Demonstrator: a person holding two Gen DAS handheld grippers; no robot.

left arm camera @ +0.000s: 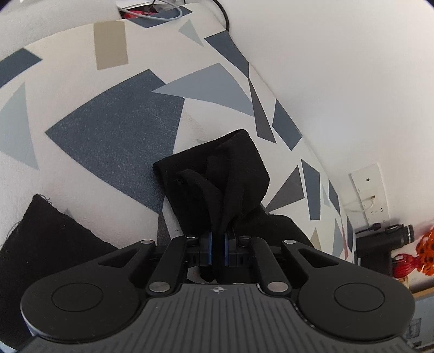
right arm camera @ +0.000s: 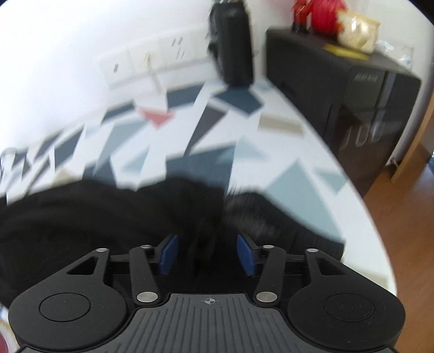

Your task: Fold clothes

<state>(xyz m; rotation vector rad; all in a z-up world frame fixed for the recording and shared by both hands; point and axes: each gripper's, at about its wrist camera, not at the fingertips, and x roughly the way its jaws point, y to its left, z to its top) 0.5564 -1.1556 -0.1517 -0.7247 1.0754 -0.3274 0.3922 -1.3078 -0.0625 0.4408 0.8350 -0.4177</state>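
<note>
A black garment [left arm camera: 217, 176] lies on a table covered by a white cloth with blue and grey triangles [left arm camera: 114, 125]. My left gripper [left arm camera: 218, 245] is shut on a bunched fold of the garment, which stands up in front of the blue pads. More of the black fabric [left arm camera: 51, 239] spreads at the lower left. In the blurred right wrist view, my right gripper [right arm camera: 207, 254] is open, its blue pads [right arm camera: 168, 254] apart. The black garment [right arm camera: 108, 214] lies under and ahead of them, and no pad presses on it.
A white wall with sockets [left arm camera: 371, 190] borders the table's far side. A black bottle [right arm camera: 233, 43] stands by the wall. A dark cabinet [right arm camera: 352, 103] with red and yellow items sits beyond the table's right end. Cables [left arm camera: 162, 13] lie at the far corner. Wooden floor [right arm camera: 401, 201] shows right.
</note>
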